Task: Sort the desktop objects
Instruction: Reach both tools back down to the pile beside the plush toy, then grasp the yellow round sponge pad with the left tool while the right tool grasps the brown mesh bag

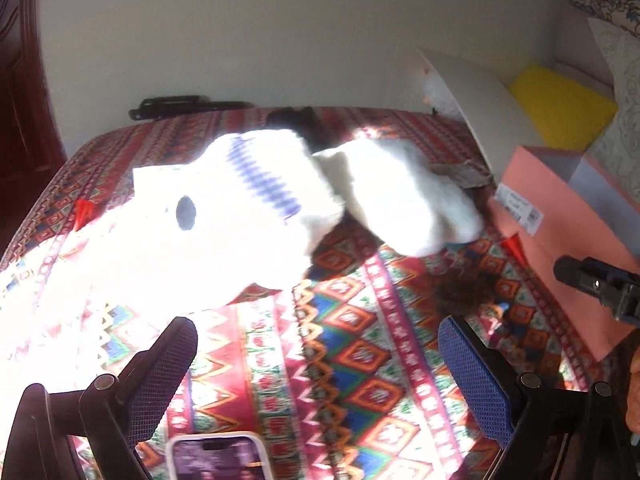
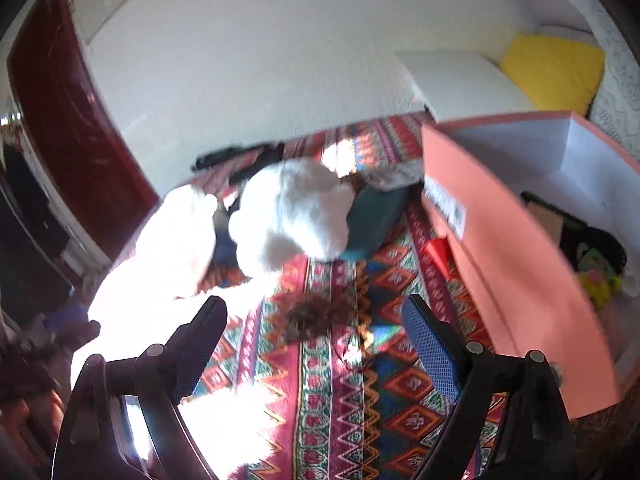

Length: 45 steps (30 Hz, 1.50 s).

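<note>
On the patterned tablecloth (image 1: pixel 360 360) lie sunlit white items: a paper roll (image 1: pixel 188 216), a blue-striped white sock (image 1: pixel 264 176) and a fluffy white piece (image 1: pixel 404 196) (image 2: pixel 292 216). A brown hair-like clump (image 1: pixel 464 292) (image 2: pixel 316 312) lies in front of them. An open pink box (image 1: pixel 560 232) (image 2: pixel 520 260) stands at the right and holds a notebook and colourful bits. My left gripper (image 1: pixel 320 360) is open over bare cloth. My right gripper (image 2: pixel 316 344) is open just short of the brown clump. A teal item (image 2: pixel 372 216) lies behind the fluffy piece.
A phone (image 1: pixel 218 456) lies at the near edge under my left gripper. A black pen-like object (image 1: pixel 188 106) rests at the table's far edge by the wall. A white board (image 1: pixel 480 112) and a yellow cushion (image 1: pixel 560 108) stand behind the box. Small red clips (image 1: pixel 514 246) hold the cloth.
</note>
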Each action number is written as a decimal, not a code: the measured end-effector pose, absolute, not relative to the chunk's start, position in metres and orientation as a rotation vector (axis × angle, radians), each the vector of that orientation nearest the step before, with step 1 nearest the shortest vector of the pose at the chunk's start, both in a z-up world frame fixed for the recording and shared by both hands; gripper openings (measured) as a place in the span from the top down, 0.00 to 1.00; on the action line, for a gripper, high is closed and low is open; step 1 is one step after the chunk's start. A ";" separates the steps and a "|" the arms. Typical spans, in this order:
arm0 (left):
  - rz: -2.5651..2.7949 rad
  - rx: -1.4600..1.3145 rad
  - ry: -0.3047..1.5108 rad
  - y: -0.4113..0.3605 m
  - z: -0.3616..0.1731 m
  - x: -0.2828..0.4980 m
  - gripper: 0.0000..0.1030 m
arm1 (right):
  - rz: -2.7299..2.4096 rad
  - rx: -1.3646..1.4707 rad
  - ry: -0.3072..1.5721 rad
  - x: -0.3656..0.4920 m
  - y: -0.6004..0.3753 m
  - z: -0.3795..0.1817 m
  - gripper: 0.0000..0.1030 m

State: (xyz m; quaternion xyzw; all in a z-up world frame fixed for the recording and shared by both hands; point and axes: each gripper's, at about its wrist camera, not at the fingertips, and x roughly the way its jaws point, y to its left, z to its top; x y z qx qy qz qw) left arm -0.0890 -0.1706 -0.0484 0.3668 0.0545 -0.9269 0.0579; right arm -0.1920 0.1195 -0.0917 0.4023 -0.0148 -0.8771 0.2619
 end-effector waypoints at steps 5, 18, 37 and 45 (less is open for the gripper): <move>-2.698 1.279 0.096 -0.273 -0.089 -0.093 0.03 | -2.265 1.265 0.285 -0.200 0.072 -0.147 0.21; -2.649 1.519 0.036 -0.356 -0.174 -0.172 0.04 | -2.252 1.385 0.310 -0.237 0.068 -0.176 0.09; -2.779 1.394 0.104 -0.345 -0.173 -0.230 0.02 | -2.233 1.255 0.376 -0.241 0.064 -0.165 0.44; -2.737 1.432 0.022 -0.320 -0.165 -0.203 0.03 | -2.198 1.276 0.312 -0.239 0.057 -0.169 0.69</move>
